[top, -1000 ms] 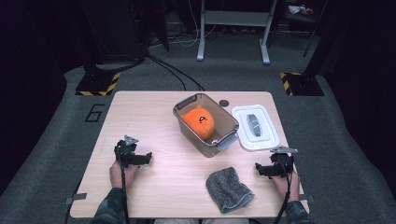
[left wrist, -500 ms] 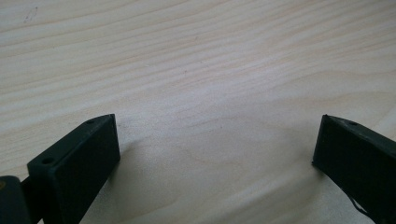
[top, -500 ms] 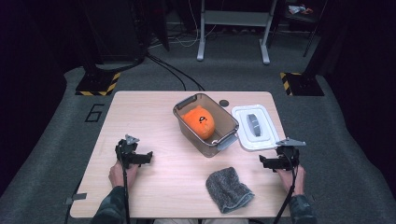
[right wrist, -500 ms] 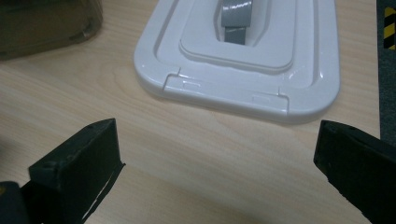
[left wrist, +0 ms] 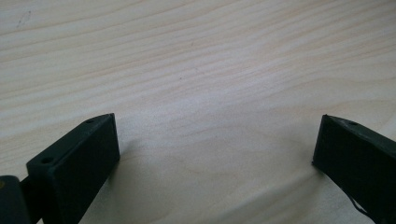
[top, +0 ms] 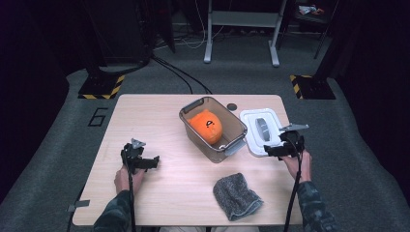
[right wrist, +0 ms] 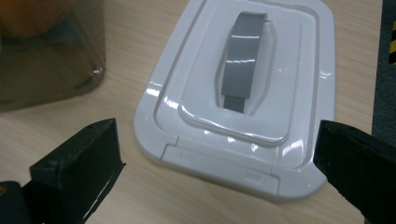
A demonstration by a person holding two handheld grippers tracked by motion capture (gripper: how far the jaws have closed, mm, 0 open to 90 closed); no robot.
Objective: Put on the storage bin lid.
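A clear plastic bin [top: 213, 128] stands mid-table with an orange ball-like toy [top: 206, 126] inside. Its white lid [top: 261, 130] with a grey handle [right wrist: 245, 60] lies flat to the bin's right. My right gripper [top: 284, 147] hovers open at the lid's near edge, and the lid [right wrist: 243, 98] lies just ahead between its spread jaws. My left gripper [top: 140, 159] rests open at the table's left, with bare wood [left wrist: 210, 93] between its jaws. A grey cloth [top: 237, 195] lies crumpled near the front edge.
The wooden table [top: 159, 121] has bare room on its left half. A small dark disc [top: 232, 106] sits behind the bin. The lid lies close to the table's right edge. Dark floor, a hazard-striped base [top: 101, 87] and a metal stand [top: 241, 29] lie beyond.
My right gripper has moved forward from the front right of the table up to the lid's near edge. The left gripper has stayed in place.
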